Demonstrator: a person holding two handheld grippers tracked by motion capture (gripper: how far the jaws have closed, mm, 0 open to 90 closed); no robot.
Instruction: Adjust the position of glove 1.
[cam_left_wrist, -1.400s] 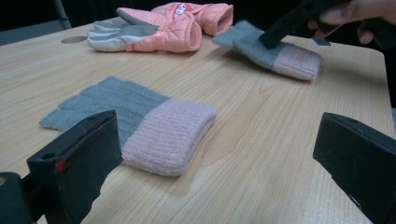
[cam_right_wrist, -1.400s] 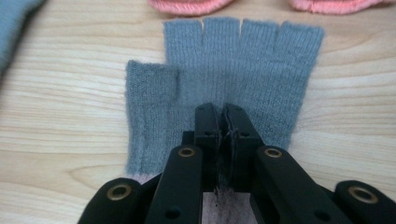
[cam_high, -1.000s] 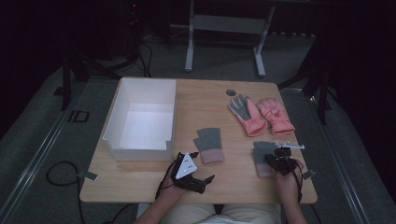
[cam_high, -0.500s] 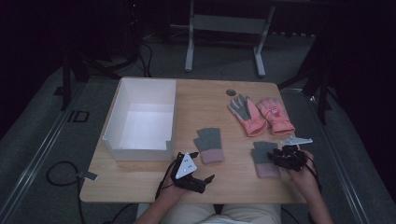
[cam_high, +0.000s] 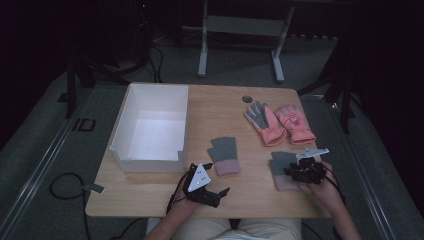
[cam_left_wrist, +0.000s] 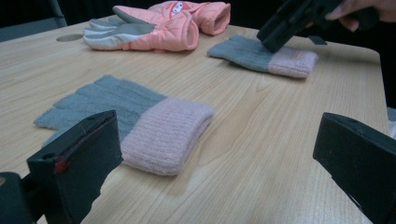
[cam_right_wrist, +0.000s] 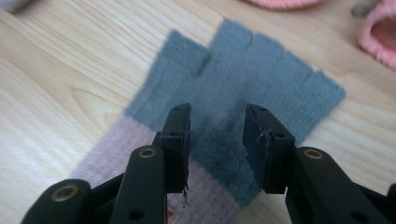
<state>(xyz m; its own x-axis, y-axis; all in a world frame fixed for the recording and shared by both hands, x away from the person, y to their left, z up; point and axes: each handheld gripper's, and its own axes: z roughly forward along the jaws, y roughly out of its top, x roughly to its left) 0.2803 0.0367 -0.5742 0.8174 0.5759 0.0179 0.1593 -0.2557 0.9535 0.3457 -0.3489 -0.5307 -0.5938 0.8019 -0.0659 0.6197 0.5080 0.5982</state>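
Right tongs (cam_right_wrist: 217, 140) shifted onto grey-pink glove (cam_right_wrist: 243, 88), just been opening, spread; left tongs (cam_left_wrist: 210, 158) spread.

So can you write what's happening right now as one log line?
right gripper: open, just widened, over grey-pink glove | left gripper: open, near other grey-pink glove | white box: empty

Dim lab or studio, metal stand legs (cam_high: 240, 45), floor cables (cam_high: 65, 182), wooden table (cam_high: 210, 107)

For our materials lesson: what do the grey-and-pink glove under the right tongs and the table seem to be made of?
Grey-and-pink glove: looks like soft knitted wool or acrylic, matte, with a fuzzy ribbed pink cuff. Table: pale wood or wood-look laminate, smooth, with visible grain lines.
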